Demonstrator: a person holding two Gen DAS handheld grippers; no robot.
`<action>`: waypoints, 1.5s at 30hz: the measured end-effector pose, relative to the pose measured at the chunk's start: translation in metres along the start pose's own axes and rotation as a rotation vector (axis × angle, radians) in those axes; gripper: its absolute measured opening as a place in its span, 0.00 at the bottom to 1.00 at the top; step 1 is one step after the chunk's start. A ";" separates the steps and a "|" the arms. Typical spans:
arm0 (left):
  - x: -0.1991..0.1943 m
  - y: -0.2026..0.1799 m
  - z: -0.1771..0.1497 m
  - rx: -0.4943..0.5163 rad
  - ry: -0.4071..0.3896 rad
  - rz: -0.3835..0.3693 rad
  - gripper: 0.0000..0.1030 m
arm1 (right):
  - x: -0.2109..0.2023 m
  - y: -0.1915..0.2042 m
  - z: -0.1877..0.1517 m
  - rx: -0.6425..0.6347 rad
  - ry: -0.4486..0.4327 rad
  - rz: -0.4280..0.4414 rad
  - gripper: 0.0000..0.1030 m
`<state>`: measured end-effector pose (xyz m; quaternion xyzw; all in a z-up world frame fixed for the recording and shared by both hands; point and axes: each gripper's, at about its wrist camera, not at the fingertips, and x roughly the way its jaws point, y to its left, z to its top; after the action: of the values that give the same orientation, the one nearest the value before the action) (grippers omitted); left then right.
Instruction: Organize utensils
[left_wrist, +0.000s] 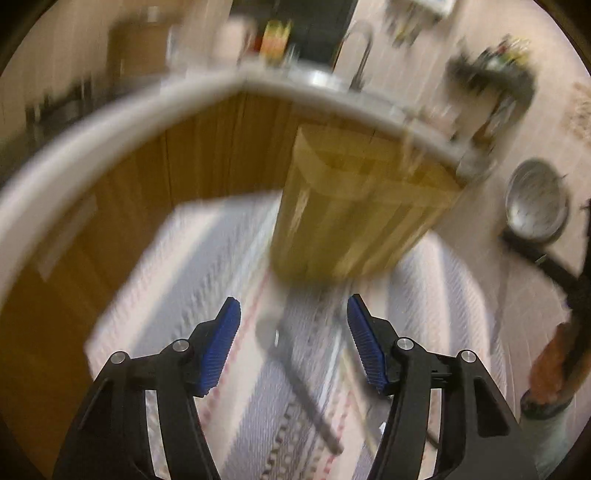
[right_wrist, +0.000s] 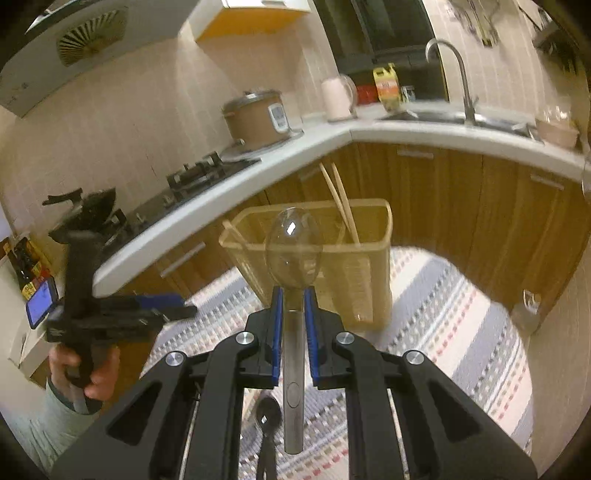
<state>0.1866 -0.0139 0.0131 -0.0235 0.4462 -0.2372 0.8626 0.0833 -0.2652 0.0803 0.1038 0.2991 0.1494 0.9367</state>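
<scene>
A striped woven cloth (right_wrist: 443, 314) is spread over the work surface, and a tall bamboo utensil holder (right_wrist: 325, 258) is stood upright on it, in front of the wooden cabinets (right_wrist: 480, 206) under the white counter (right_wrist: 258, 166). A pair of chopsticks (right_wrist: 341, 199) is leaned inside the holder.

The right gripper (right_wrist: 294, 295) is pointed forward and somewhat downward toward the holder, and its blue pads (right_wrist: 275, 332) are clamped on the handle of a metal spoon (right_wrist: 294, 251); the bowl is held upright, just before the holder's near wall. A dark spoon (right_wrist: 267, 413) is lain on the cloth beneath this gripper.

The left gripper (left_wrist: 293, 317) is tilted steeply down over the cloth, its jaws spread apart with nothing gripped; a blurred dark utensil (left_wrist: 303, 384) is seen on the cloth below them. In the right wrist view the left hand (right_wrist: 85, 369) is wrapped around the gripper's handle from below, a pale sleeve (right_wrist: 48, 424) behind it.
</scene>
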 end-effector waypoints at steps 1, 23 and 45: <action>0.016 0.003 -0.005 -0.017 0.062 -0.002 0.56 | 0.002 -0.003 -0.004 0.009 0.014 0.004 0.09; 0.066 -0.043 -0.031 0.133 0.128 0.214 0.00 | 0.009 -0.025 -0.041 0.040 0.092 -0.002 0.10; -0.084 -0.060 0.072 -0.055 -0.712 -0.141 0.00 | -0.011 0.013 0.070 -0.062 -0.307 -0.148 0.09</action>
<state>0.1780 -0.0436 0.1351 -0.1585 0.1214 -0.2611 0.9444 0.1137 -0.2646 0.1459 0.0743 0.1547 0.0715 0.9826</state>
